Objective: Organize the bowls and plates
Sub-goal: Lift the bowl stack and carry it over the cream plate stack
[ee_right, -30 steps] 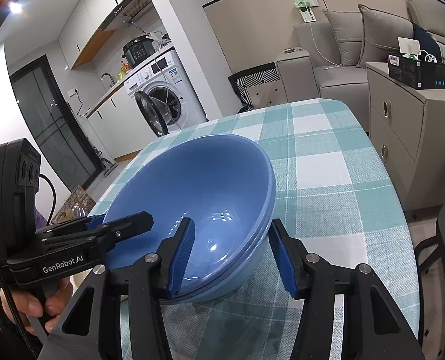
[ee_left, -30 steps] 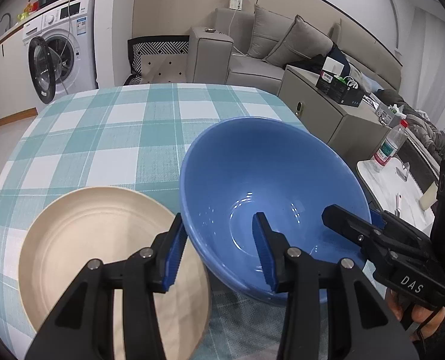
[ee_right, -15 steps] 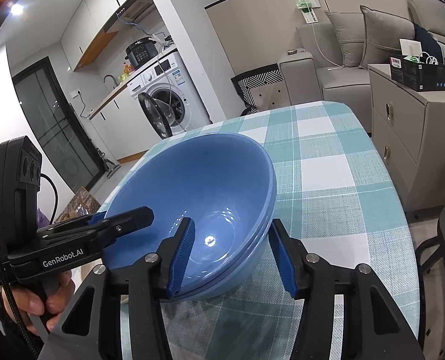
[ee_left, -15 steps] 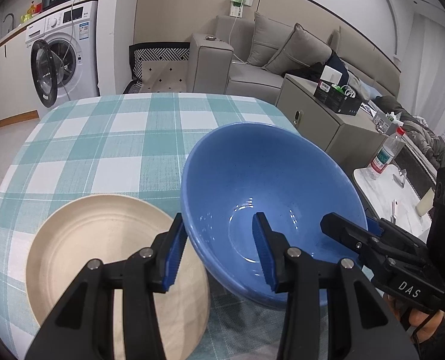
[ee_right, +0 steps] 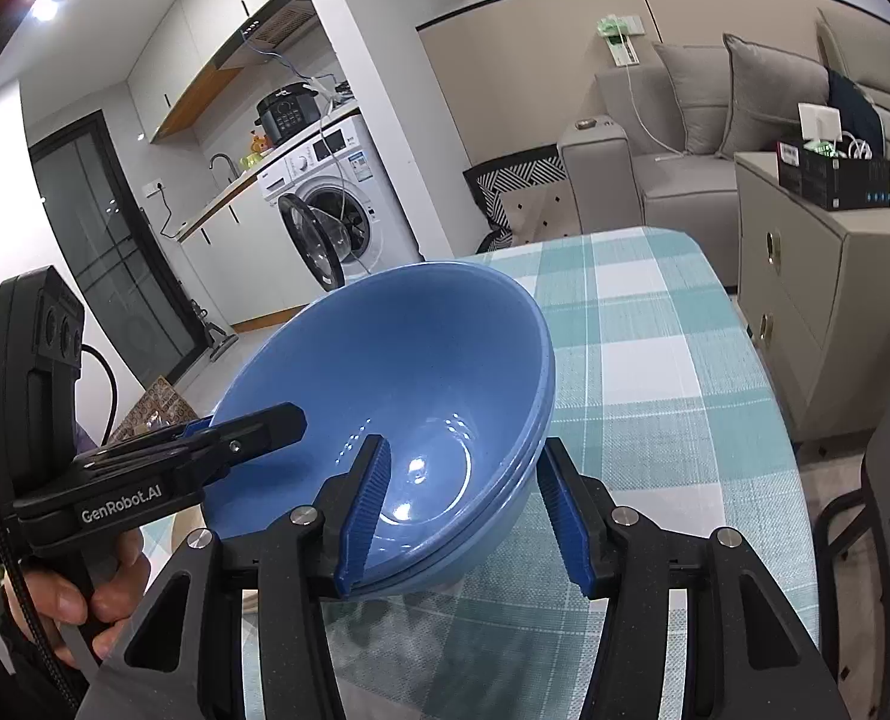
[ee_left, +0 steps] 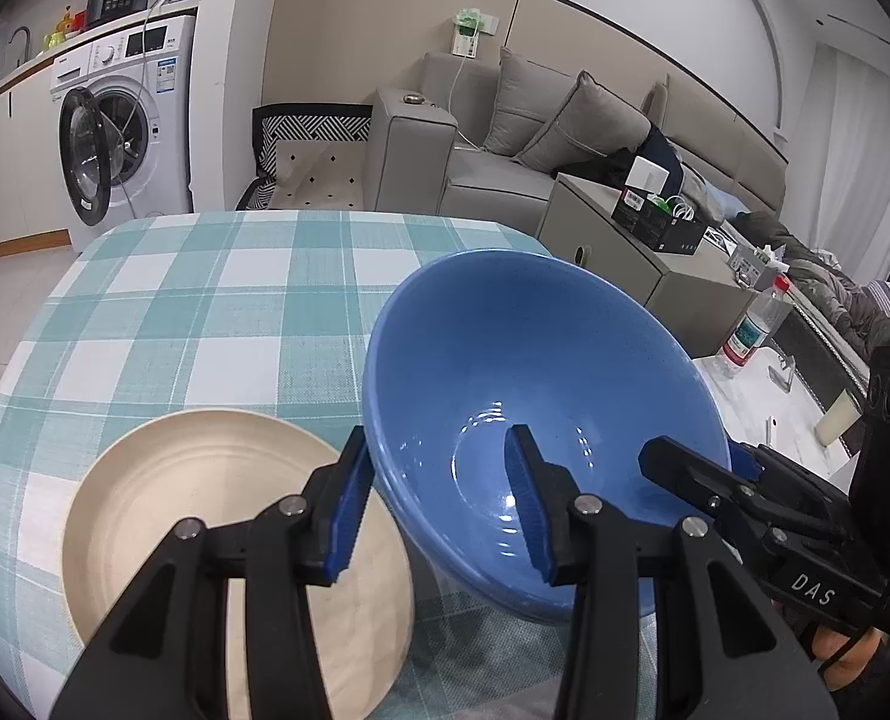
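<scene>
Nested blue bowls (ee_left: 535, 384) (ee_right: 409, 384) hang above the checked table, held from both sides. My left gripper (ee_left: 439, 504) straddles the near-left rim, one finger inside and one outside. My right gripper (ee_right: 463, 510) straddles the opposite rim the same way; its arm also shows in the left wrist view (ee_left: 745, 498), and the left one in the right wrist view (ee_right: 205, 450). A cream plate (ee_left: 205, 510) lies on the table below and left of the bowls.
The teal checked tablecloth (ee_left: 205, 300) covers a rounded table. A grey cabinet (ee_right: 835, 276) stands just past its right edge, a sofa (ee_left: 505, 150) behind, a washing machine (ee_left: 121, 132) at far left. A bottle (ee_left: 757, 324) stands on a low white table at right.
Both grippers have lifted the blue bowls higher above the table; the plate and tablecloth look farther below. The grips on the rim have not changed.
</scene>
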Available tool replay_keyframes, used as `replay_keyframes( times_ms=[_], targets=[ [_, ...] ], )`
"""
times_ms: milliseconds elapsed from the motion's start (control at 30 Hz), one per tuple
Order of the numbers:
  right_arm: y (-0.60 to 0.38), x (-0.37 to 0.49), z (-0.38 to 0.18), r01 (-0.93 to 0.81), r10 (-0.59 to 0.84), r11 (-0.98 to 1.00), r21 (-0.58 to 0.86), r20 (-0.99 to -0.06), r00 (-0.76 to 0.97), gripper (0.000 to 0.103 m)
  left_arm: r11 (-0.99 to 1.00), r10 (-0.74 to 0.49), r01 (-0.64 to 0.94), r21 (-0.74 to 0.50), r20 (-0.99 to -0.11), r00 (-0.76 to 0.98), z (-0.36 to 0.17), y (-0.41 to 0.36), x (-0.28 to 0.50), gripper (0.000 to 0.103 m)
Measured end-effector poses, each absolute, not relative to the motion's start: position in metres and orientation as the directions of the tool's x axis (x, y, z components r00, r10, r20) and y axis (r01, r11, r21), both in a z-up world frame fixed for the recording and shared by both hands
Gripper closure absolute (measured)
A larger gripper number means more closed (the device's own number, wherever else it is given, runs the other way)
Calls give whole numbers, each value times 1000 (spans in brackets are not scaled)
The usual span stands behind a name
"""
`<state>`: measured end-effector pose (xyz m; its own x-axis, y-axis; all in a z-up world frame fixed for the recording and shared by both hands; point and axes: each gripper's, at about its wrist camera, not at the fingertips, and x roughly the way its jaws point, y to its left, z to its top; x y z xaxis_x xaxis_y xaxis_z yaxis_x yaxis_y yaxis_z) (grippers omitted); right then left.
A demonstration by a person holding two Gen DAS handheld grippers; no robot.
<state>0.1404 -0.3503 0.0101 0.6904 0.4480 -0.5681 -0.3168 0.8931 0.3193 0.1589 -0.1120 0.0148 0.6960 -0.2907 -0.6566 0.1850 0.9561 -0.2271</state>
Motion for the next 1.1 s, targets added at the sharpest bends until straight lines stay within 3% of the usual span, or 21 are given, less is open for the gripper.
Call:
replay_keyframes(
  times_ms=[1100],
  targets=[
    [-276, 125, 49, -396, 496, 868, 300, -552, 670, 51, 963, -247, 129, -235, -592, 767, 47, -40, 126, 60]
  ],
)
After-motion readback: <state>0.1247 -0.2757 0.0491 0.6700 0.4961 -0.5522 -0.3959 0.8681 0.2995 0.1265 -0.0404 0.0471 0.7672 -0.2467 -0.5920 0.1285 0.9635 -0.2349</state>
